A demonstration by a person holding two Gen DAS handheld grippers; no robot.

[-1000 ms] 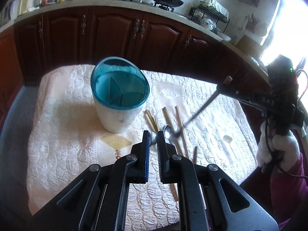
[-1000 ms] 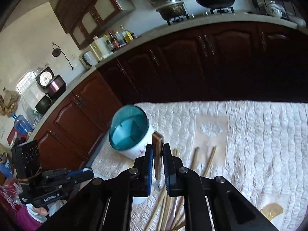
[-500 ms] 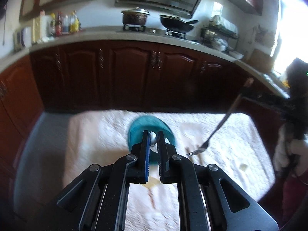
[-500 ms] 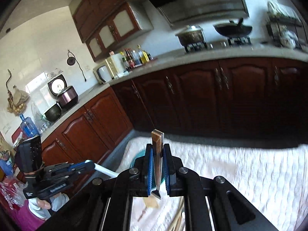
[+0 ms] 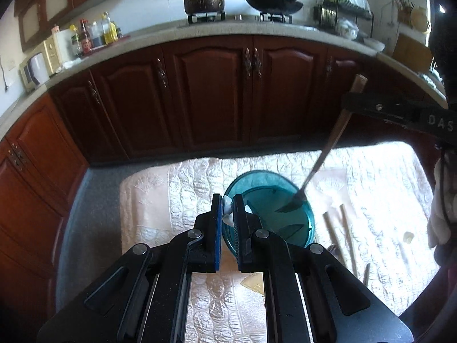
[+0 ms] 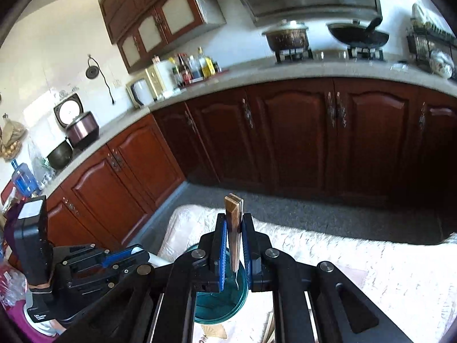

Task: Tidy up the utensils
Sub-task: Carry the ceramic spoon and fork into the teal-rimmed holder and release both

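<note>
A teal utensil holder (image 5: 268,208) stands on the quilted table cloth (image 5: 182,188); it also shows in the right wrist view (image 6: 220,305). My left gripper (image 5: 227,214) is shut on a white spoon (image 5: 227,203), held at the holder's near left rim. My right gripper (image 6: 234,245) is shut on a wooden-handled fork (image 6: 233,228). The fork (image 5: 328,148) hangs tines down, its tips over the holder's opening. The right gripper's body (image 5: 400,114) is at the right edge of the left wrist view. The left gripper's body (image 6: 94,265) shows at the lower left of the right wrist view.
Chopsticks (image 5: 340,231) and other utensils (image 5: 365,274) lie on the cloth right of the holder. Dark wooden cabinets (image 5: 228,91) run behind the table, with a grey floor strip (image 5: 85,214) between. A gloved hand (image 5: 442,200) is at the right.
Both grippers have risen from the cloth with their utensils. The spoon and the fork have moved over to the teal holder, the fork's tines now over its opening.
</note>
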